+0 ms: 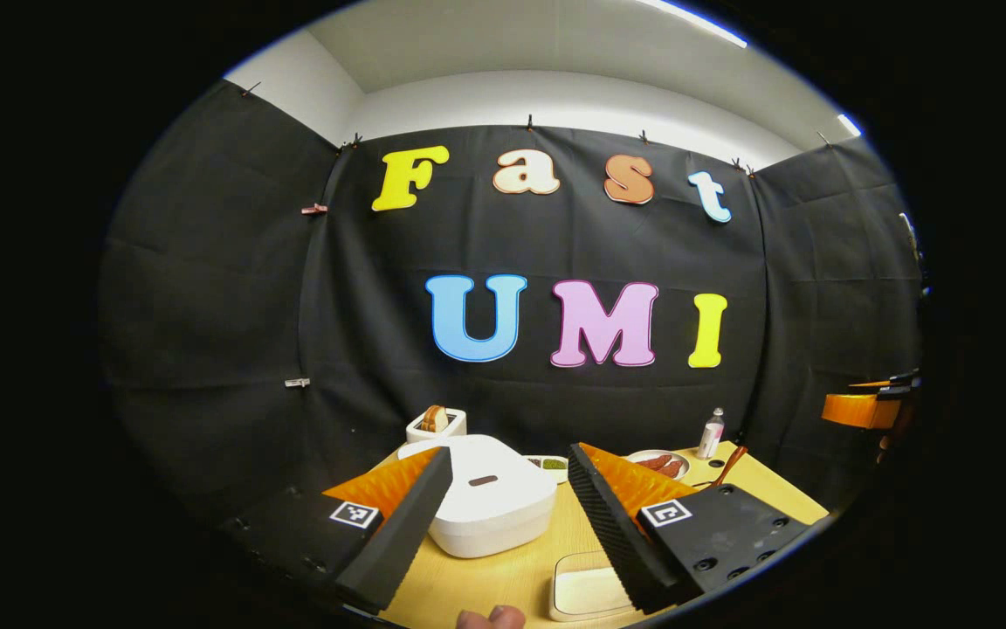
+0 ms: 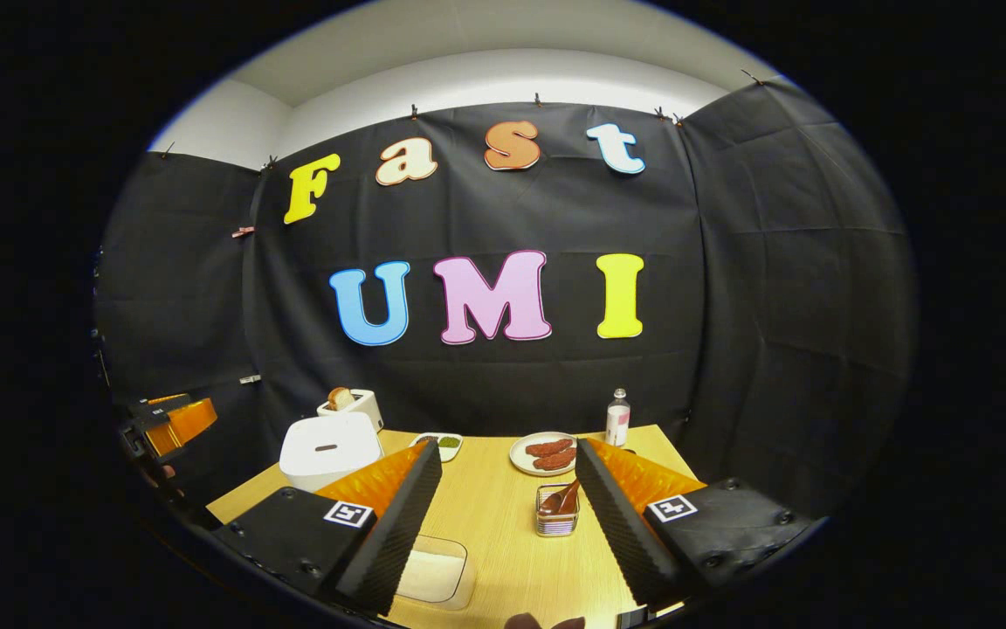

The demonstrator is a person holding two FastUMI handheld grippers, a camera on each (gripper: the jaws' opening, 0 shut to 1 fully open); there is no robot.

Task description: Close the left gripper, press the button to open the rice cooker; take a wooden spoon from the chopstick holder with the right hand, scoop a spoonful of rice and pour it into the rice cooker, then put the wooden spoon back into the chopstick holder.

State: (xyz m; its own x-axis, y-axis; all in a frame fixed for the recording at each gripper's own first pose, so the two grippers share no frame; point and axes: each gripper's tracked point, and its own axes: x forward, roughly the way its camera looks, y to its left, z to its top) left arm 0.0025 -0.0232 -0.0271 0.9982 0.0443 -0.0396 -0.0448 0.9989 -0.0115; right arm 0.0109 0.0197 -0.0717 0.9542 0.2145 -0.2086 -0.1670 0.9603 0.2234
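So far nothing on the bench is touched, and I read this as the very start. My left tongs stand wide apart, held above the bench and aimed at the white rice cooker, which sits with its lid down toward the left rear of the bench; the dark slot on the lid looks like the button, framed almost between my fingers. I judge that aim is deliberate, since the first job is to bring these tongs together and push down there with a closed tip.

My right tongs are likewise spread and empty, hovering back from the bench edge. They point toward the wire chopstick holder, where the wooden spoon leans bowl-up, just inside my right finger's line. That keeps the right hand ready for the spoon once the lid is up.

Nearer me, by the front edge, sits the clear rice container, close enough for a short scoop. Behind are a plate of sausages, a small bottle and a toaster, all well apart from my path.
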